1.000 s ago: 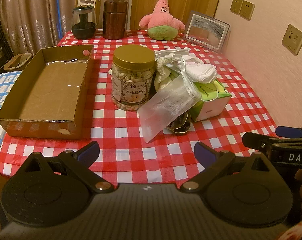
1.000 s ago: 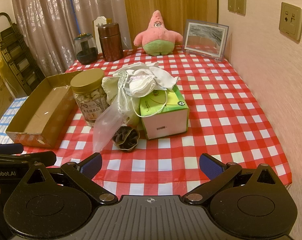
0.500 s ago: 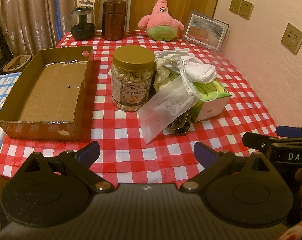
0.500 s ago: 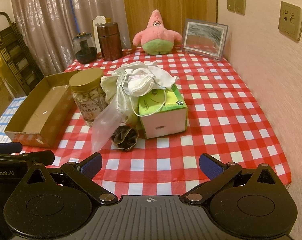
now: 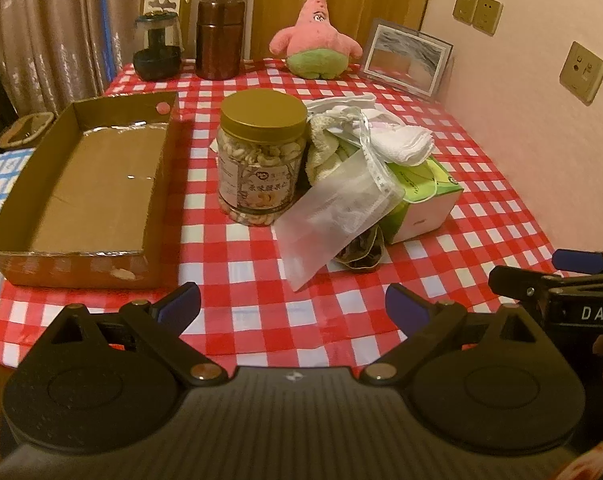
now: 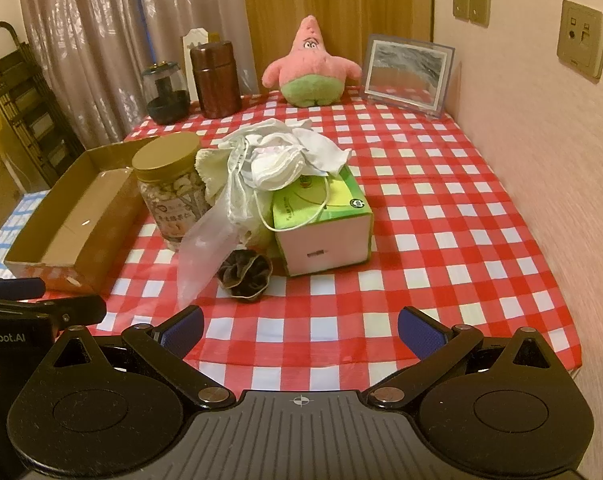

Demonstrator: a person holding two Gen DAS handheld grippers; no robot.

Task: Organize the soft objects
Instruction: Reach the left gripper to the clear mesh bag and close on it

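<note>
A heap of soft things lies mid-table: white face masks (image 6: pixel 277 166), a white cloth (image 6: pixel 321 148), a pale towel (image 5: pixel 325 152), a clear plastic bag (image 5: pixel 333 208) and a dark scrunchie (image 6: pixel 244 274). They rest on and against a green tissue box (image 6: pixel 321 224). An open cardboard box (image 5: pixel 85 184) lies to the left. My left gripper (image 5: pixel 293 307) hovers open over the table's near edge, short of the bag. My right gripper (image 6: pixel 300 330) hangs open near the front edge, below the scrunchie. Nothing is between either pair of fingers.
A gold-lidded jar of nuts (image 5: pixel 261 160) stands between the cardboard box and the heap. At the back are a pink star plush (image 6: pixel 311 66), a picture frame (image 6: pixel 407 74), a brown canister (image 6: pixel 215 80) and a glass jar (image 6: pixel 165 94). A wall runs along the right.
Both grippers have crept slightly forward and upward; the table objects sit a little lower and nearer in view. Nothing was grasped or moved.
</note>
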